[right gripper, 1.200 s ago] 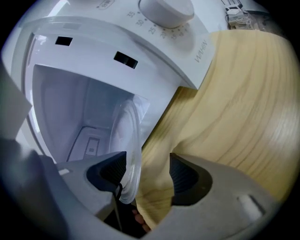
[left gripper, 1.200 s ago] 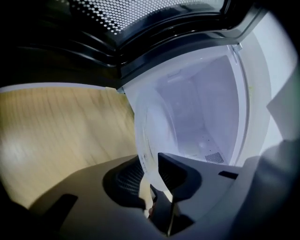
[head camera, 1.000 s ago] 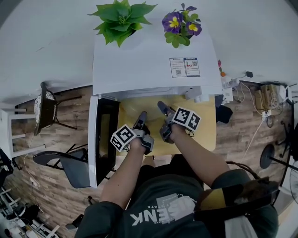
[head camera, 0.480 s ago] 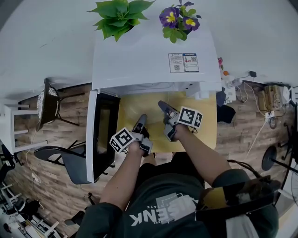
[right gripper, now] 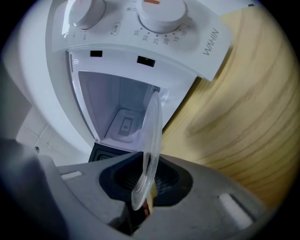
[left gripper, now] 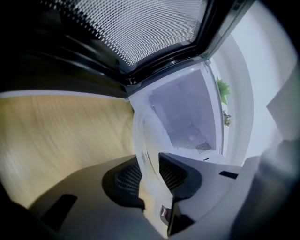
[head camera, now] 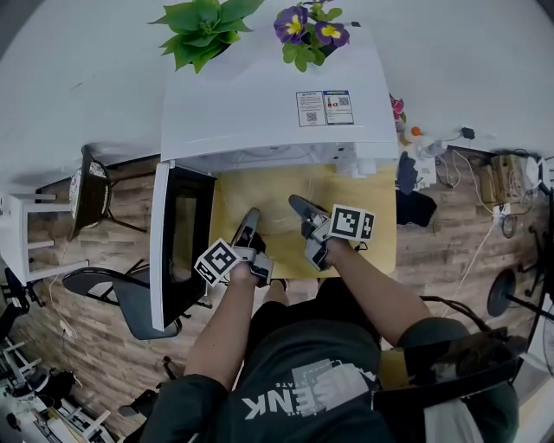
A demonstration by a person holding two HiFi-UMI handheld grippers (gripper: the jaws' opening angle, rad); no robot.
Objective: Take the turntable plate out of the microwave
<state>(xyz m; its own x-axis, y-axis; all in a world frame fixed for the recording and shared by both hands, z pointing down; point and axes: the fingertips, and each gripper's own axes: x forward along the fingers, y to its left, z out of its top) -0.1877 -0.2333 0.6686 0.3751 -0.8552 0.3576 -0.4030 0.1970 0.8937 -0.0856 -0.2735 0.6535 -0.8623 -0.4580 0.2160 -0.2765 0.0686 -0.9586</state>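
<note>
Left claw (left gripper: 150, 169) clamps plate (left gripper: 144, 136), jaws just eased wider | right claw (right gripper: 146, 180), jaws just closing, pinches its rim | we hold both sides, likely to steady it

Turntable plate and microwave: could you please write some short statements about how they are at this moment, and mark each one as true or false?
1. The microwave has its door open. True.
2. The right hand-held gripper is empty. False: its jaws have just been closing and they grip the rim of the clear turntable plate.
3. A green plant and a purple-flowered plant show at the microwave's far edge. True.
4. The turntable plate lies inside the microwave. False: it is held outside, in front of the opening, over the wooden table.
5. The left hand-held gripper has the plate's rim between its jaws. True; the jaws have just been opening slightly, with the pads on the rim.
</note>
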